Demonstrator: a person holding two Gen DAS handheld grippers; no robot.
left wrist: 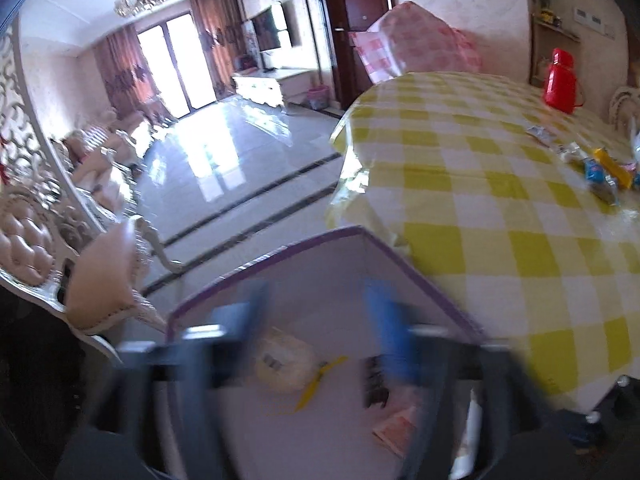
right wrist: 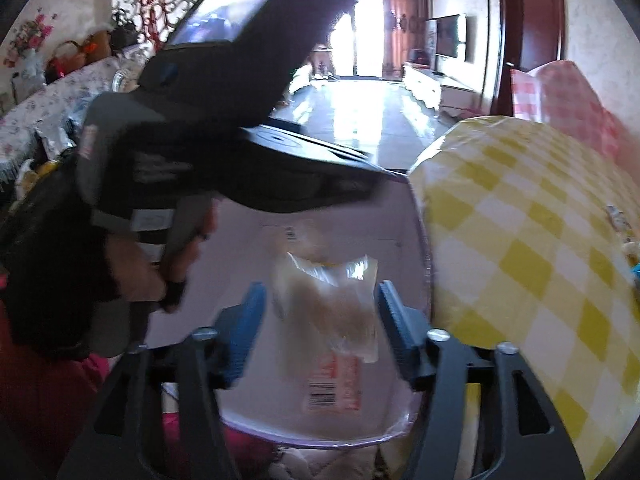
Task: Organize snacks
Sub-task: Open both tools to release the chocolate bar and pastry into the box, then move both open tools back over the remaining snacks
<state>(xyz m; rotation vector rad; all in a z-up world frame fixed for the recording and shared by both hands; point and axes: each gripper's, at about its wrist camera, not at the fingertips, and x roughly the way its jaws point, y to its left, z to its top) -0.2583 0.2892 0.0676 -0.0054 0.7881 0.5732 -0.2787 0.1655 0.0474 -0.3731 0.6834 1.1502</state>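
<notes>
A white box with a purple rim (left wrist: 304,248) stands beside the table with the yellow checked cloth (left wrist: 500,208). My left gripper (left wrist: 316,320) is open above the box, over a pale snack packet (left wrist: 280,364) and a pink packet (left wrist: 396,426) lying inside. In the right wrist view my right gripper (right wrist: 320,312) is open over the same box (right wrist: 426,264); a clear packet with a pale snack (right wrist: 332,300) lies between the fingers, untouched. The left gripper body (right wrist: 224,152) hangs over the box's far side. Several loose snacks (left wrist: 604,178) lie on the table at the right.
A red flask (left wrist: 562,82) stands at the table's far side. A pink checked bundle (left wrist: 416,42) sits behind the table. A padded chair (left wrist: 100,280) stands left of the box. A glossy tiled floor (left wrist: 240,152) stretches beyond.
</notes>
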